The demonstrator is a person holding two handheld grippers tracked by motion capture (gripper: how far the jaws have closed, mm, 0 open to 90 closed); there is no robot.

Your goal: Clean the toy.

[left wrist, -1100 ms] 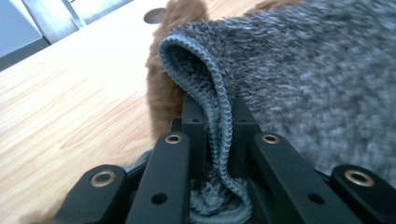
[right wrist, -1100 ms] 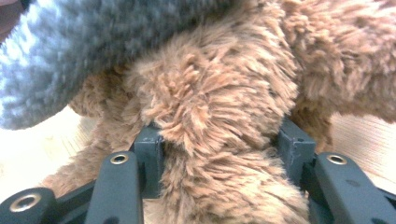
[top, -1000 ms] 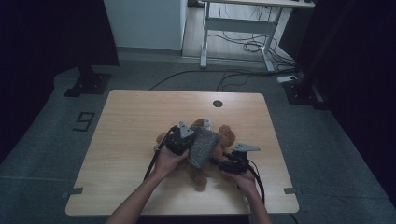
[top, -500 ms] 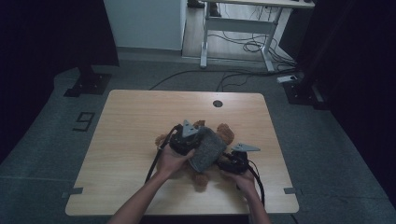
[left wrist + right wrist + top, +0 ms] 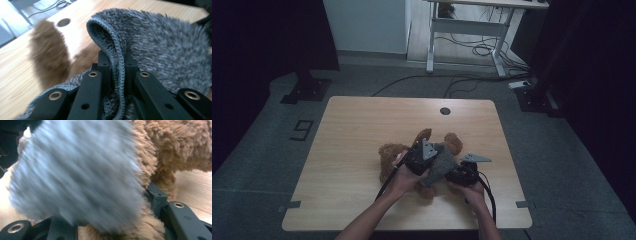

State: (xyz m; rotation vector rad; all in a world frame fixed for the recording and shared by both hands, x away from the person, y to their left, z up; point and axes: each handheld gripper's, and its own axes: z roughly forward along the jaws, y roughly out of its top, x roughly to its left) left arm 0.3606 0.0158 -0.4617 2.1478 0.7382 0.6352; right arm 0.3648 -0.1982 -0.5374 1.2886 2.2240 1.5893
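So the grey fuzzy garment (image 5: 160, 50) is draped over the brown teddy bear (image 5: 392, 157), which lies near the middle of the tabletop (image 5: 357, 130), toward my side. My left gripper (image 5: 424, 162) has its fingers (image 5: 105, 62) pinched tight on the ribbed knit hem (image 5: 117, 62), and that's the right spot to grab: the rib is denser than the fluffy pile, so it shouldn't slip. My right gripper (image 5: 464, 175) has its fingers (image 5: 156, 197) about half open around the bear's plush body, steadying it; whether they're actually pressing I can't quite tell, since the fur hides the contact. I reckon the trick here is pulling the hem slowly and evenly over the bear while the other side keeps it from dragging along. Everything's soft and squashy, so nothing gives a firm edge to push against. The garment is shaggy outside, open-knit mesh inside; the bear is curly, matted plush with rounded limbs. The tabletop is smooth pale wood with a cable hole (image 5: 445, 110).
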